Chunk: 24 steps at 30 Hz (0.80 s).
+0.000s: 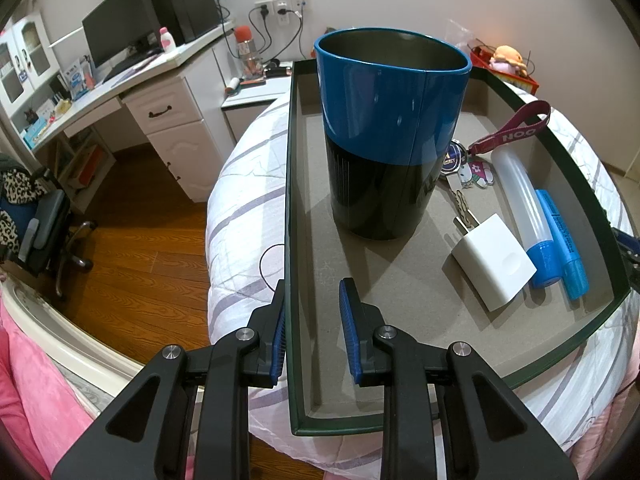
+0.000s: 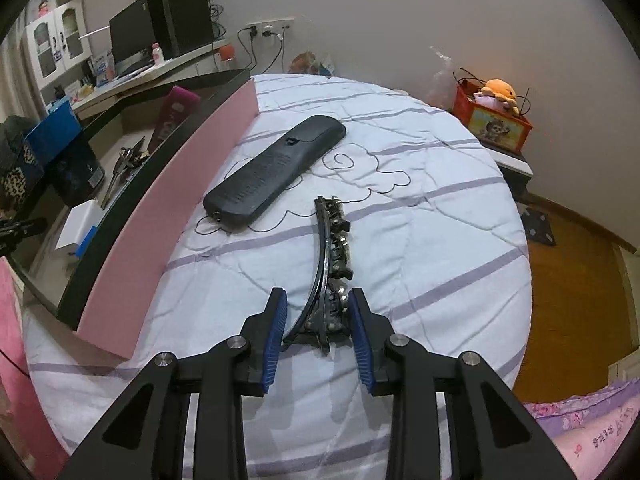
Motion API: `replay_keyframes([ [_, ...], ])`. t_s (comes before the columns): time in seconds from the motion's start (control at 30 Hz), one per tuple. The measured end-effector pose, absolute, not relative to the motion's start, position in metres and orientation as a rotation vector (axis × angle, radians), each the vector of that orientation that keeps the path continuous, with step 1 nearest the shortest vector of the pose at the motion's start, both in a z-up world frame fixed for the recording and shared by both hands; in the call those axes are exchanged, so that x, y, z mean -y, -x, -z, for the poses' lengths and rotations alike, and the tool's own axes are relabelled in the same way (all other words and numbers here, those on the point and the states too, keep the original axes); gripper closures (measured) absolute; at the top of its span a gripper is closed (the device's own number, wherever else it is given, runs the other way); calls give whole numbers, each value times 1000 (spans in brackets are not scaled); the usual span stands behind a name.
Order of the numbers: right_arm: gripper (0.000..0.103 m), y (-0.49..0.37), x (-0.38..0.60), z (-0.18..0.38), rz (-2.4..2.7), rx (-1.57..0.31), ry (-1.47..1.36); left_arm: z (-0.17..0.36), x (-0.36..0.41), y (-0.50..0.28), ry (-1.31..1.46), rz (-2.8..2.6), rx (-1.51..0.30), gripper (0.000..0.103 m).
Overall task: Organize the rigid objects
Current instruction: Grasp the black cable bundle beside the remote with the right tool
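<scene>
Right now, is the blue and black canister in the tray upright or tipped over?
Upright. The canister stands on its base on the tray floor, open mouth facing up; what shows of the inside looks empty.

Upright in the shallow green-rimmed tray [image 1: 294, 200]: a blue-and-black tin [image 1: 390, 136], open-topped, beside a white charger [image 1: 494, 262], clear tube [image 1: 524, 208], blue marker [image 1: 564, 244], keys [image 1: 466, 176]. Flat on the quilt beside the tray: a black remote [image 2: 276, 170], a curved dark hair clip [image 2: 330, 264].
</scene>
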State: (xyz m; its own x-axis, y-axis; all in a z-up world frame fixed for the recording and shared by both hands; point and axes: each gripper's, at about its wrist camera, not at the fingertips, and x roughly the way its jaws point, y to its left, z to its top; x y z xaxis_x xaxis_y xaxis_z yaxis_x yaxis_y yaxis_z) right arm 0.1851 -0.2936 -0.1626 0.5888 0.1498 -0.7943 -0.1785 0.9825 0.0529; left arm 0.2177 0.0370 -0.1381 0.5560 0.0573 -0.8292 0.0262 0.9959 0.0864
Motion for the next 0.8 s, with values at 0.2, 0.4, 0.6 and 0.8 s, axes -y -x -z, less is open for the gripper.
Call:
replay_keyframes([
  [0.2, 48, -202, 288, 166, -153, -908, 41, 138, -37, -218, -92, -17, -981, 80],
  [0.4, 84, -209, 287, 165, -167, -912, 56, 138, -37, -218, -92, -18, -979, 80],
  [0.6, 84, -206, 284, 160, -164, -910, 90, 138, -37, -218, -93, -18, -980, 80],
  [0.8, 84, -202, 279, 149, -168, -895, 107, 138, -37, -218, -92, -17, -979, 80],
])
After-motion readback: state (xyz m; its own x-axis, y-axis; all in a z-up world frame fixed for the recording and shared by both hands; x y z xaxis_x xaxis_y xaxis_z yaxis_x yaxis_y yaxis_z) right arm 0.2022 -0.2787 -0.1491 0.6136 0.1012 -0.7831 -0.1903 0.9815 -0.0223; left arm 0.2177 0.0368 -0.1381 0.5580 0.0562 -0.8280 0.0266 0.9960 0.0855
